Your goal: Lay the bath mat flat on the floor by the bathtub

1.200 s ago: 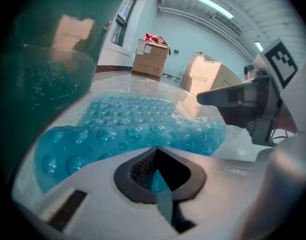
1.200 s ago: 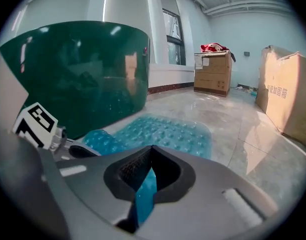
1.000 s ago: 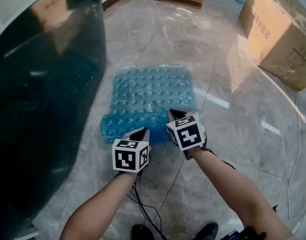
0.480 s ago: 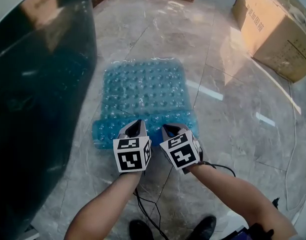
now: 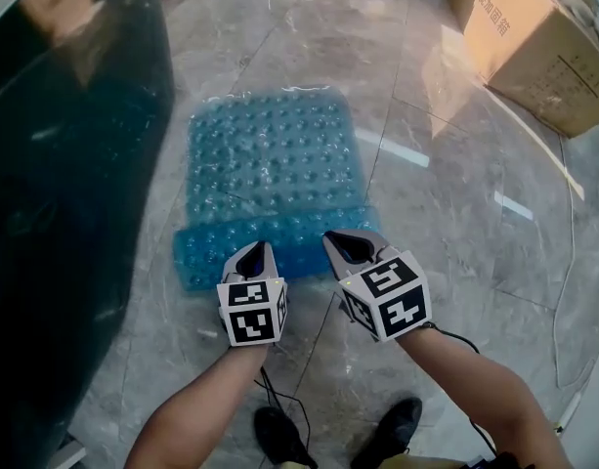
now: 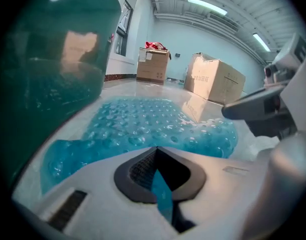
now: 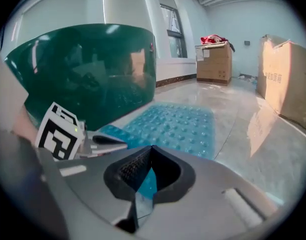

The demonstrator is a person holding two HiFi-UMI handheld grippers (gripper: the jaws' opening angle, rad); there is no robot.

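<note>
Spread on the grey stone floor (image 5: 446, 223) just beside the dark green bathtub (image 5: 64, 164): the blue, nubbed bath mat (image 5: 270, 164), far part flat, near edge doubled up into a raised band. Gripped along that near edge at two places, side by side and a little apart: left gripper (image 5: 252, 252) with jaws pressed together on a thin blue sliver of mat, right gripper (image 5: 346, 242) pinching the same edge likewise. Further out, past the mat's right side and well apart from it: a cardboard box (image 5: 534, 37).

Forearms extended, side by side. Left gripper (image 5: 252, 254) and right gripper (image 5: 346, 240) pitched down, jaws closed, apparently pinching mat (image 5: 270, 164) edge.
</note>
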